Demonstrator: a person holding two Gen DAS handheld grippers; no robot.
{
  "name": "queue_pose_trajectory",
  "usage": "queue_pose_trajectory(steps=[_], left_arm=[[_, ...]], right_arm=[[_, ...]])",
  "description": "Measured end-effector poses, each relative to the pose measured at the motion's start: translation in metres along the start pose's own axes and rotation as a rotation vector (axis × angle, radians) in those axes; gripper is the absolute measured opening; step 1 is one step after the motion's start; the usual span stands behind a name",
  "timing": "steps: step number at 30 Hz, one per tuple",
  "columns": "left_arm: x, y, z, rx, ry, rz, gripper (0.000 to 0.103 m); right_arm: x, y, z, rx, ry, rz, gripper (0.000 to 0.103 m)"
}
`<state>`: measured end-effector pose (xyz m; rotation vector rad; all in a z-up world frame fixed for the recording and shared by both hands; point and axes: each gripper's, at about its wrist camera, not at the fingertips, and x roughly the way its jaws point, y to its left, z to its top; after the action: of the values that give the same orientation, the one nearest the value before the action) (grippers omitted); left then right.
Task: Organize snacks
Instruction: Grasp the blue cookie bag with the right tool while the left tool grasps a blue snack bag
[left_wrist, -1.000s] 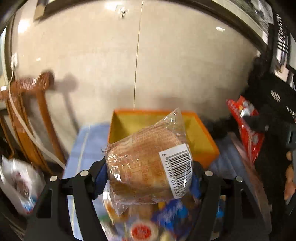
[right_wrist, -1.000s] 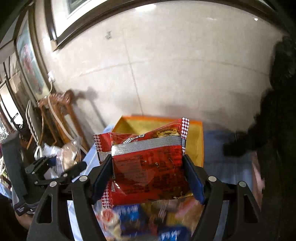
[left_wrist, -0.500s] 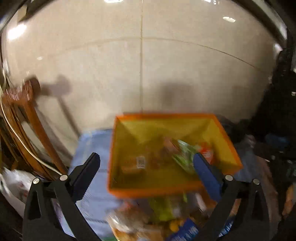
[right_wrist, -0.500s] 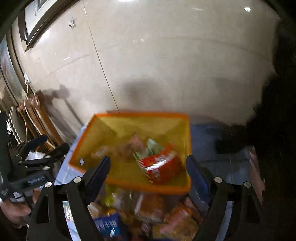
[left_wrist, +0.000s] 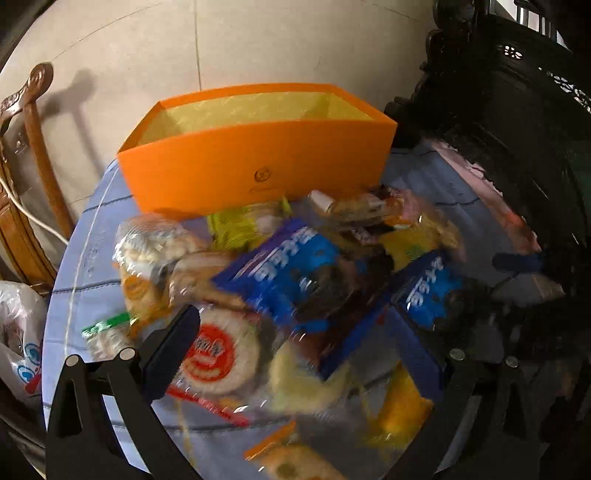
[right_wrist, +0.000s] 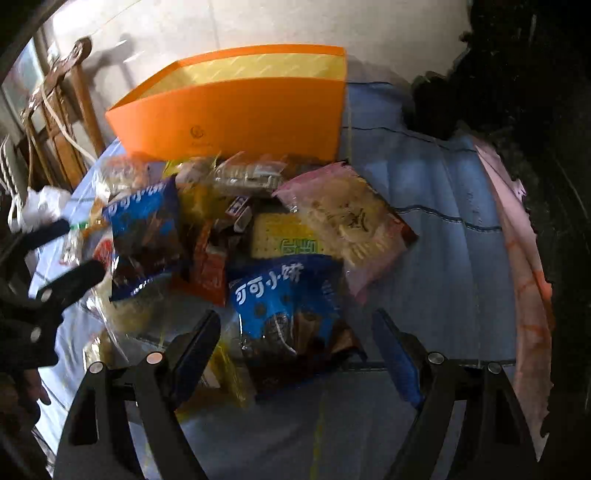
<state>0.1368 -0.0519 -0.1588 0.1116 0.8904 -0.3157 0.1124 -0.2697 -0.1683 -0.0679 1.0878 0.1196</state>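
An orange box (left_wrist: 255, 155) with a yellow lining stands at the far side of the table; it also shows in the right wrist view (right_wrist: 236, 118). A pile of snack packs lies in front of it. My left gripper (left_wrist: 295, 347) is open and empty, low over a blue cookie pack (left_wrist: 291, 269) and a round red-and-white pack (left_wrist: 212, 354). My right gripper (right_wrist: 295, 343) is open and empty, its jaws on either side of another blue cookie pack (right_wrist: 284, 299). A pink pack (right_wrist: 347, 221) lies just beyond it.
The table carries a blue cloth (right_wrist: 436, 206) under glass. A wooden chair (left_wrist: 33, 155) and a white plastic bag (left_wrist: 18, 339) stand at the left. Dark carved furniture (left_wrist: 517, 110) is at the right. My left gripper shows in the right wrist view (right_wrist: 74, 251).
Both grippers let go of their packs, the bread and the red bag, into the orange box. Both then dropped back and down over the pile with jaws open.
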Motion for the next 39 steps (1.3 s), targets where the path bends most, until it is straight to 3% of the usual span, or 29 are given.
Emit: queue_pose_trajectory(steps=[3,7,10,11,12,13,14,15,16,20,25,30,35,39], left_arm=[[0.01,-0.003,0.016,-0.04,-0.007,0.009,0.098],[0.048,-0.008,0.021,-0.085,0.074,0.059,0.099],[0.063,-0.02,0.023,-0.06,0.048,0.122,0.098],[0.067,-0.023,0.024,-0.05,0.054,0.141,0.092],[0.067,-0.026,0.025,-0.033,0.038,0.156,0.049],[0.065,-0.027,0.025,-0.029,0.021,0.147,0.029],[0.062,-0.029,0.024,-0.025,0.005,0.141,0.025],[0.058,-0.032,0.022,-0.012,-0.007,0.128,0.012],[0.057,-0.031,0.019,-0.013,-0.008,0.109,0.008],[0.045,-0.018,0.014,-0.11,0.001,0.011,0.005],[0.014,0.0,0.01,-0.17,-0.044,-0.09,0.003],[-0.013,0.022,0.014,-0.221,-0.083,-0.118,0.0],[-0.031,0.029,0.025,-0.201,-0.119,-0.116,0.0],[-0.014,0.034,0.017,-0.244,-0.003,-0.135,0.0]], right_arm=[[0.005,0.005,0.004,-0.038,-0.007,-0.012,0.084],[0.025,0.01,0.007,-0.063,0.015,-0.034,0.085],[0.057,0.015,0.002,-0.077,0.097,-0.066,0.085],[0.063,0.016,-0.001,-0.082,0.126,-0.07,0.08],[0.063,0.015,-0.003,-0.067,0.116,-0.052,0.07],[0.063,0.014,-0.004,-0.053,0.115,-0.028,0.066],[0.059,0.014,-0.005,-0.055,0.101,-0.021,0.056],[0.056,0.015,-0.005,-0.065,0.091,-0.016,0.054],[0.053,0.015,-0.006,-0.068,0.086,-0.014,0.054],[0.036,0.012,-0.008,-0.065,0.051,-0.001,0.053],[0.003,0.0,-0.005,-0.015,-0.01,0.034,0.053],[-0.033,-0.005,0.003,0.017,-0.072,0.067,0.053],[-0.052,0.0,0.025,0.014,-0.115,0.074,0.053],[-0.052,0.005,0.035,0.004,-0.109,0.082,0.053]])
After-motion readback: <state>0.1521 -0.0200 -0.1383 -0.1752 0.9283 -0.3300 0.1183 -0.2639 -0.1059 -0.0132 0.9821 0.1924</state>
